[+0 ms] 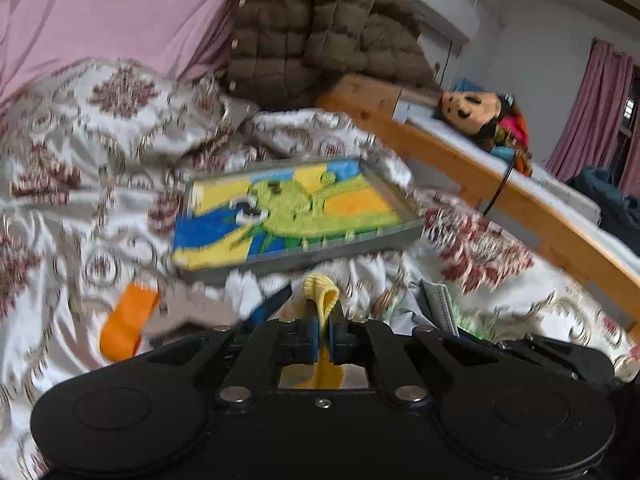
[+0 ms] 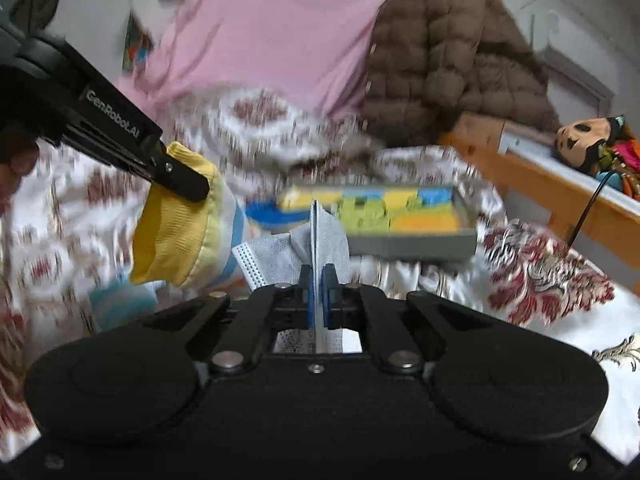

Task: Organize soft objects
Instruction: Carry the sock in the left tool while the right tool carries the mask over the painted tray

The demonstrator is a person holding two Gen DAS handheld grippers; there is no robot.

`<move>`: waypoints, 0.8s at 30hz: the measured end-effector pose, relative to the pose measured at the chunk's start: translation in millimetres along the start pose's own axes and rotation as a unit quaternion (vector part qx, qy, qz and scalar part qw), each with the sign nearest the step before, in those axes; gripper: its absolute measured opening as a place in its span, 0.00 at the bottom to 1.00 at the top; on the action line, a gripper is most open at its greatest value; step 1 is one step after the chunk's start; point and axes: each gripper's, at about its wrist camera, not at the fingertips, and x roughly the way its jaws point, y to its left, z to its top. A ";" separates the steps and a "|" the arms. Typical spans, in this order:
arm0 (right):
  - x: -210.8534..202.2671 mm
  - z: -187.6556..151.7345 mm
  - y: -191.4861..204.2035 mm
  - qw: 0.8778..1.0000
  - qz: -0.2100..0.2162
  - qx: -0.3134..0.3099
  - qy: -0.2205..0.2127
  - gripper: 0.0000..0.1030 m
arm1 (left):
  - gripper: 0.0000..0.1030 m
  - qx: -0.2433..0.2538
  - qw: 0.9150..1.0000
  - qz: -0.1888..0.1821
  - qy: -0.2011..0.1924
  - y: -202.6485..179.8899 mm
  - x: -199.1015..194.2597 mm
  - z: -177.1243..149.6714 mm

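Observation:
My left gripper [image 1: 325,322] is shut on a yellow knitted sock [image 1: 322,294], held above the patterned bedspread; it also shows in the right wrist view [image 2: 188,182] at the left, with the sock [image 2: 172,236] hanging from it. My right gripper [image 2: 319,280] is shut on a grey-white mesh sock [image 2: 296,256]. A grey tray [image 1: 360,236] lined with a yellow, blue and green towel [image 1: 288,208] lies on the bed ahead; it also shows in the right wrist view [image 2: 412,246].
An orange sock [image 1: 128,320] lies on the bedspread [image 1: 100,152] at the left. A brown puffer jacket [image 1: 320,28] hangs behind. A wooden bed rail [image 1: 500,184] with a plush doll [image 1: 480,116] runs along the right.

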 end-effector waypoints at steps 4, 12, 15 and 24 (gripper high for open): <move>5.0 14.7 -19.6 0.998 -0.011 0.031 -0.052 0.00 | 0.04 0.009 1.000 0.000 -0.025 -9.6 -4.9 34.4; 81.7 43.8 -74.5 0.989 -0.009 0.124 -0.082 0.00 | 0.04 0.016 0.995 0.023 -0.091 -24.5 26.1 106.6; 114.1 53.0 -99.6 0.983 0.002 0.168 -0.077 0.00 | 0.04 0.011 0.993 0.032 -0.114 -28.7 54.3 132.6; 210.8 50.6 -145.8 0.974 -0.007 0.225 -0.003 0.00 | 0.04 -0.034 0.990 0.051 -0.130 -25.1 168.6 152.3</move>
